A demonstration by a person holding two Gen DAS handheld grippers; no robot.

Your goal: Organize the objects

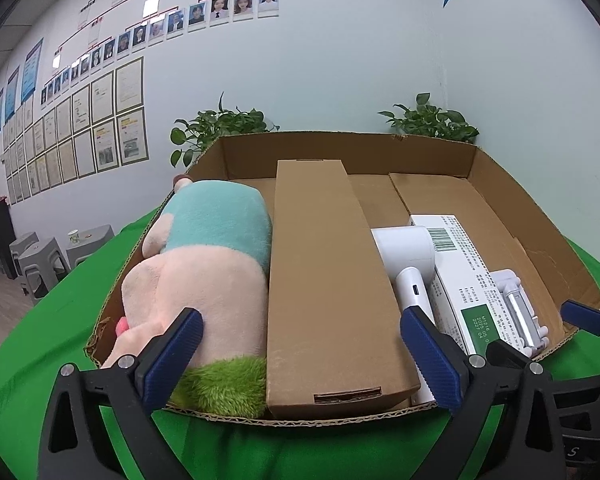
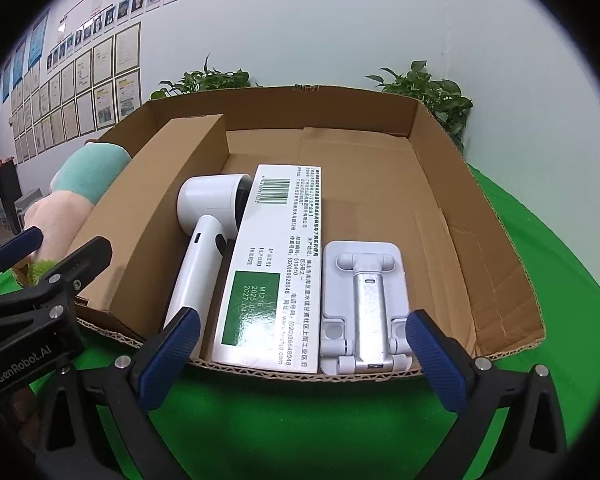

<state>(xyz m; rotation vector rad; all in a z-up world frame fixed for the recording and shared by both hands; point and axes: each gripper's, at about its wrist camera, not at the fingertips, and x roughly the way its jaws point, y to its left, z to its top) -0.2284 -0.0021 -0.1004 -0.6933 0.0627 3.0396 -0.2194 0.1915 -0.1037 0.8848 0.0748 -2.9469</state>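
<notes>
A shallow open cardboard tray (image 1: 352, 148) (image 2: 496, 240) sits on the green cloth. In it, from left to right, lie a pink and teal plush toy (image 1: 204, 264) (image 2: 80, 192), a long brown carton (image 1: 324, 280) (image 2: 148, 208), a white hair dryer (image 1: 408, 264) (image 2: 204, 240), a white and green box (image 1: 468, 276) (image 2: 272, 268) and a white phone stand (image 1: 520, 312) (image 2: 364, 308). My left gripper (image 1: 300, 356) is open and empty at the tray's near edge, astride the carton. My right gripper (image 2: 304, 356) is open and empty before the box and stand.
Two potted plants (image 1: 220, 128) (image 1: 432, 120) stand behind the tray against the pale wall. Grey stools (image 1: 48, 260) stand on the floor at far left. The green cloth (image 2: 540, 240) stretches right of the tray. The left gripper's body (image 2: 32, 304) shows in the right wrist view.
</notes>
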